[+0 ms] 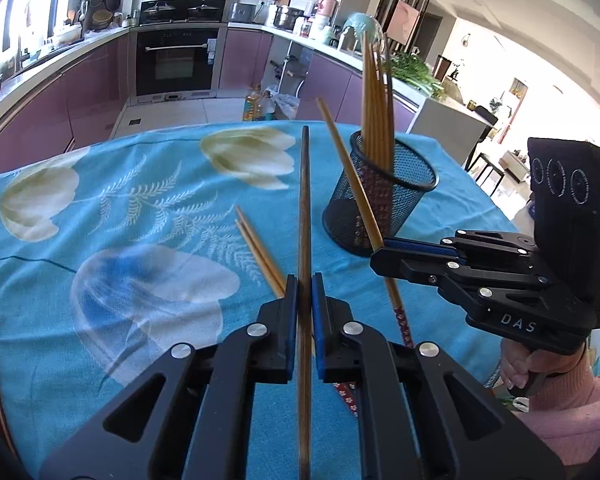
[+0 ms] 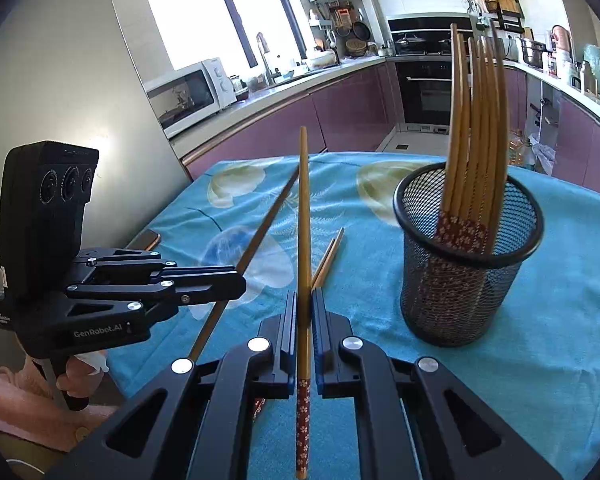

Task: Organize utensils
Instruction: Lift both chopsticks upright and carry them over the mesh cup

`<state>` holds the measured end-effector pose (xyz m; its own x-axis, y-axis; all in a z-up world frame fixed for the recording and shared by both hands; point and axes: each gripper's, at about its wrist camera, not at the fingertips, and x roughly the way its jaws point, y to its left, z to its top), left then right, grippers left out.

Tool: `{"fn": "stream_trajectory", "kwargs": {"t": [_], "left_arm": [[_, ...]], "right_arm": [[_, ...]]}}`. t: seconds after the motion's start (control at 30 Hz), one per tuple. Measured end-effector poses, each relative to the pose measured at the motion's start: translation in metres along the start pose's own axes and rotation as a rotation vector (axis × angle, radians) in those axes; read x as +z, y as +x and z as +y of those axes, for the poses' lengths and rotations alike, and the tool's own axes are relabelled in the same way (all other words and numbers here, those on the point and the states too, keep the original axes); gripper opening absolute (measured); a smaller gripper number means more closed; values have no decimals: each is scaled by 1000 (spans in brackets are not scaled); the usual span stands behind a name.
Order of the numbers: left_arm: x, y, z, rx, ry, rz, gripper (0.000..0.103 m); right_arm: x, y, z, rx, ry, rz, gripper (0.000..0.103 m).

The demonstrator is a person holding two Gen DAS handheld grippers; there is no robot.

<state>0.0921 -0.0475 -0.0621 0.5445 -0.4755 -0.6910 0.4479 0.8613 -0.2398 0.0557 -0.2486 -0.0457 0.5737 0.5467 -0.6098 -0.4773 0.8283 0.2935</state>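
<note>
Both grippers clamped, one chopstick each: left gripper point(image 1: 304, 300) on dark chopstick point(image 1: 305, 200), right gripper point(image 2: 305, 312) on flower-handled chopstick point(image 2: 303, 220). Mesh cup point(image 2: 466, 256) sits right of centre w/ others inside; tip each upright, lower handle-first, don't nudge rim

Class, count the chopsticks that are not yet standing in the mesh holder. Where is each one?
4: one chopstick clamped in the left gripper, one clamped in the right gripper, and a pair lying on the tablecloth. Others could be hidden.
</note>
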Motion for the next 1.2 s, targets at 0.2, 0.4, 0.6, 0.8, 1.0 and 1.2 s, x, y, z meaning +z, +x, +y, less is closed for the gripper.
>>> {"fn": "stream_trajectory", "kwargs": {"t": [0.2, 0.4, 0.6, 0.8, 1.0, 1.2], "left_arm": [[7, -15, -3, -44, 2, -31, 7], [13, -30, -4, -85, 3, -61, 7], [21, -48, -4, -103, 5, -108, 7], [32, -60, -5, -115, 8, -157, 7], [45, -60, -9, -123, 7, -177, 7], [61, -58, -17, -129, 20, -206, 7]], "right_arm": [[4, -14, -7, -3, 19, -38, 6], [8, -23, -10, -10, 24, -76, 6], [11, -32, -14, -16, 26, -109, 6], [19, -41, -19, -22, 26, -143, 6], [26, -50, -18, -40, 7, -174, 6], [36, -64, -22, -65, -8, -216, 6]]}}
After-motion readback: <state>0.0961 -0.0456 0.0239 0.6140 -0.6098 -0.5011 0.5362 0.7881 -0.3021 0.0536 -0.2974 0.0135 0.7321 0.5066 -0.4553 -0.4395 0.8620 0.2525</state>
